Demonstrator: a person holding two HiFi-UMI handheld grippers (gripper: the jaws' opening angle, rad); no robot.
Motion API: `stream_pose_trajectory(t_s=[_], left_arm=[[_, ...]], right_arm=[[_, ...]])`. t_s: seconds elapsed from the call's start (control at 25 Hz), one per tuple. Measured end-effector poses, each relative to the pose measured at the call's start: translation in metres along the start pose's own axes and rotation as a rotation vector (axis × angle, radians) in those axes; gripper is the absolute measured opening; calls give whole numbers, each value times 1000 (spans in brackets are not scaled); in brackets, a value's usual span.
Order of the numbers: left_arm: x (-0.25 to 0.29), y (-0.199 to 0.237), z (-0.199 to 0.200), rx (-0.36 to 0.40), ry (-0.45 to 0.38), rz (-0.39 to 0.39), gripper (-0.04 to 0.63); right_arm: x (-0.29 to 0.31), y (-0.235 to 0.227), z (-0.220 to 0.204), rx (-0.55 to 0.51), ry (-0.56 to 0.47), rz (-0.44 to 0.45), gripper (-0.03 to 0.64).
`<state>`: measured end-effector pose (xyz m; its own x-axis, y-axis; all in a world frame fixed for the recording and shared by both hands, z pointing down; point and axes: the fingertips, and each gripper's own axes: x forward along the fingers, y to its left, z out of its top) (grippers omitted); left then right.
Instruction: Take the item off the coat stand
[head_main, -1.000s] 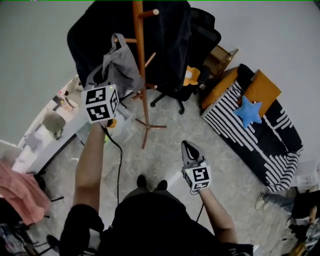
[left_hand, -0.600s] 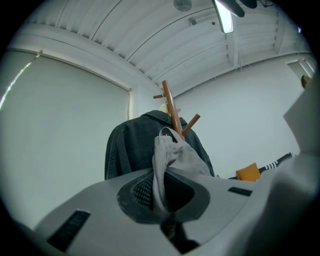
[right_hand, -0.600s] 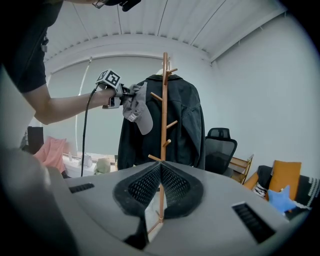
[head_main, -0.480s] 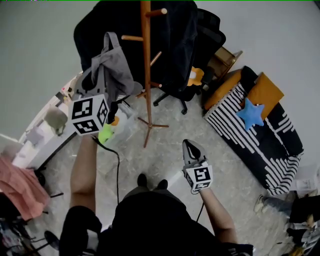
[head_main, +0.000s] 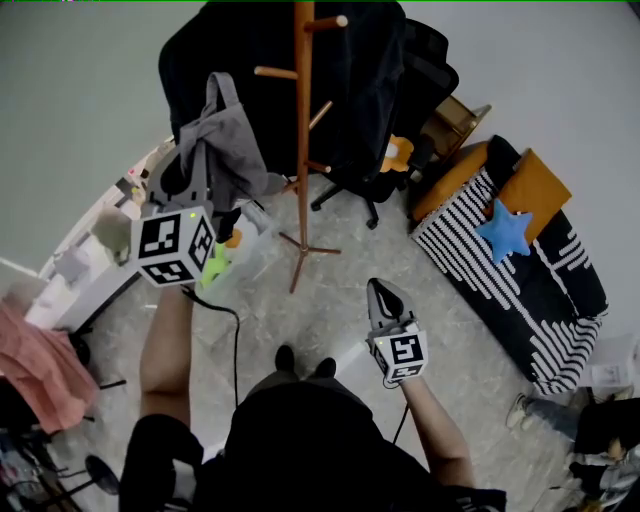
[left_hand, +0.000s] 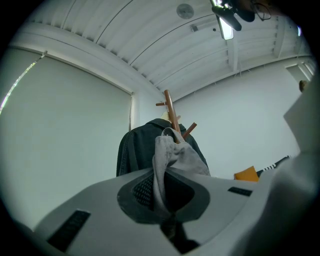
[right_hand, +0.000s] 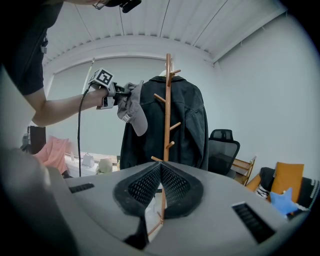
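Observation:
A grey cap (head_main: 228, 148) hangs from my left gripper (head_main: 203, 178), which is shut on its fabric (left_hand: 172, 160) left of the wooden coat stand (head_main: 303, 130). In the right gripper view the cap (right_hand: 134, 107) sits apart from the stand's pegs (right_hand: 167, 110), with the left gripper (right_hand: 117, 92) at its left. A dark jacket (head_main: 345, 80) still hangs on the stand. My right gripper (head_main: 376, 290) is held low near my body, with its jaws (right_hand: 160, 172) shut and nothing between them.
A black office chair (head_main: 415, 75) and a wooden chair (head_main: 450, 115) stand behind the coat stand. A striped sofa (head_main: 500, 285) with a blue star cushion (head_main: 505, 230) is at the right. A white desk (head_main: 85, 285) and pink cloth (head_main: 40, 370) are at the left.
My left gripper has drawn the grey cap leftward and toward me, away from the coat stand. The right gripper has stayed where it was.

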<state>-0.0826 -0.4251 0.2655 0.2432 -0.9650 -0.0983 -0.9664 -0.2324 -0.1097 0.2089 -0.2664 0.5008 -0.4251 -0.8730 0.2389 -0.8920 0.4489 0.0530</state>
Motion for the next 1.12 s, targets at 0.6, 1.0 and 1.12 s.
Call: stream_pose_trajectory(t_s=[0.6, 1.0, 1.12], left_arm=[[-77, 4, -19, 9, -35, -9, 26], [-114, 0, -50, -27, -42, -10, 26], [-123, -2, -62, -30, -30, -12, 26]], right_arm=[[-7, 20, 24, 10, -64, 13, 18], [-13, 28, 50, -21, -134, 2, 18], [-14, 28, 54, -26, -142, -3, 18]])
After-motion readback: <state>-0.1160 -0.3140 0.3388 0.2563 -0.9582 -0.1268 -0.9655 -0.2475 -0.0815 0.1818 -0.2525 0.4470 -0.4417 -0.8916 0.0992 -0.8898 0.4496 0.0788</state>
